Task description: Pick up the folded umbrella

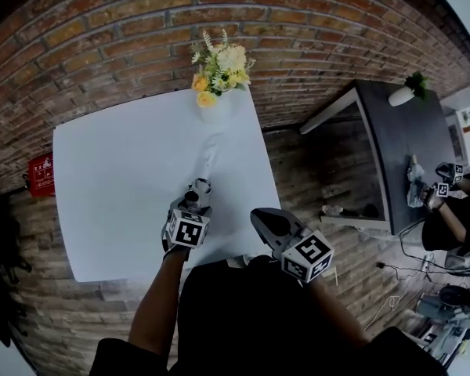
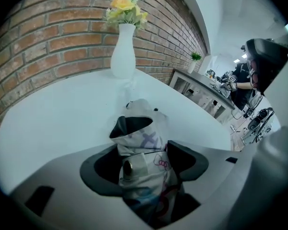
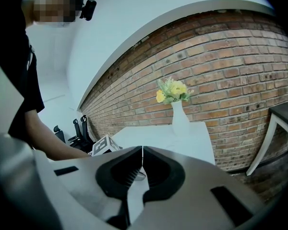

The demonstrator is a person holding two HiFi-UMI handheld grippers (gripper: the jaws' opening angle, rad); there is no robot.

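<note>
The folded umbrella (image 2: 143, 140), pale fabric with printed marks and a round metal cap at its near end, lies lengthwise between the jaws of my left gripper (image 2: 142, 147). Both dark pads touch its sides and the fabric looks pinched there. In the head view the left gripper (image 1: 197, 196) is over the white table (image 1: 117, 178) near its front right part, with the umbrella's end (image 1: 201, 185) just showing at its tip. My right gripper (image 1: 260, 218) hangs at the table's front right corner; its jaws (image 3: 142, 150) meet with nothing between them.
A white vase of yellow flowers (image 1: 218, 77) stands at the table's far edge against the brick wall (image 1: 125, 30). A dark side table (image 1: 399, 139) and a seated person (image 1: 450, 218) are to the right. A red object (image 1: 41, 172) sits left of the table.
</note>
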